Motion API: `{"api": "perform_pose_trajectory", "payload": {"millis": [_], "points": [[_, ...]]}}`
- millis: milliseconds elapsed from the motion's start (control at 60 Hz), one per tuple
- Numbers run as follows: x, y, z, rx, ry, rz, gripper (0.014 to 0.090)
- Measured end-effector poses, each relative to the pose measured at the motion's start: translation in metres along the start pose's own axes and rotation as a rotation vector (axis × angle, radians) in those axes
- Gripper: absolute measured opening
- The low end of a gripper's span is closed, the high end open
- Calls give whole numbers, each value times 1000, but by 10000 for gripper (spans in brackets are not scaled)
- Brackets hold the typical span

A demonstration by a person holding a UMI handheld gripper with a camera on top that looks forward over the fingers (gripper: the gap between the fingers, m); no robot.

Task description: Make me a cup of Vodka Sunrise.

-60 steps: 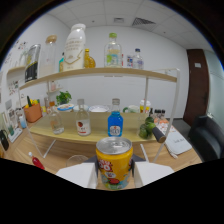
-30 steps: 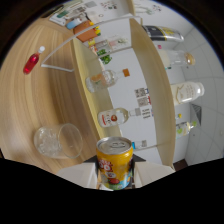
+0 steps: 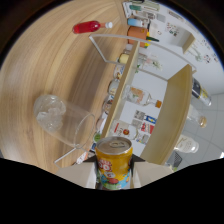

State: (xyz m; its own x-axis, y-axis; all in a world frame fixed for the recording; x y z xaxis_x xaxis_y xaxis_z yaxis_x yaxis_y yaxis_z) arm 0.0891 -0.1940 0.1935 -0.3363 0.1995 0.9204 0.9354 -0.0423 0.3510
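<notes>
Fingers [image 3: 114, 175] were clamped on a yellow-orange drink can [image 3: 114, 162], one pressing each side, its silver top facing forward. Just beyond the can a clear glass [image 3: 62, 122] holding ice cubes [image 3: 48, 111] sat on the wooden counter [image 3: 55, 65], the whole scene appearing strongly tilted. Farther along the counter lay a small bottle of red liquid [image 3: 90, 26] with a white cap. Wooden shelves [image 3: 172, 117] beside the counter carried assorted bottles and jars

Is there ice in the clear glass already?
Yes: the clear glass on the wooden table holds pale ice lumps, just beyond the yellow can clamped in the gripper.
</notes>
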Motion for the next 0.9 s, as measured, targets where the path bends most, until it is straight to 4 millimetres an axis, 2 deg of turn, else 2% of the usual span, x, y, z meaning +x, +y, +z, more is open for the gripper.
{"api": "perform_pose_trajectory", "payload": {"millis": [83, 217, 350, 483, 567, 683, 783, 900], "points": [[10, 2, -5, 14, 13, 127, 514], [44, 17, -18, 51, 51, 464, 512], [73, 52, -31, 64, 80, 900, 514], [74, 96, -42, 99, 75, 1348, 518], [58, 124, -44, 119, 67, 1605, 518], [11, 148, -35, 102, 12, 1820, 515], [-39, 157, -19, 63, -44, 1890, 516], [-90, 150, -3, 30, -136, 1969, 517]]}}
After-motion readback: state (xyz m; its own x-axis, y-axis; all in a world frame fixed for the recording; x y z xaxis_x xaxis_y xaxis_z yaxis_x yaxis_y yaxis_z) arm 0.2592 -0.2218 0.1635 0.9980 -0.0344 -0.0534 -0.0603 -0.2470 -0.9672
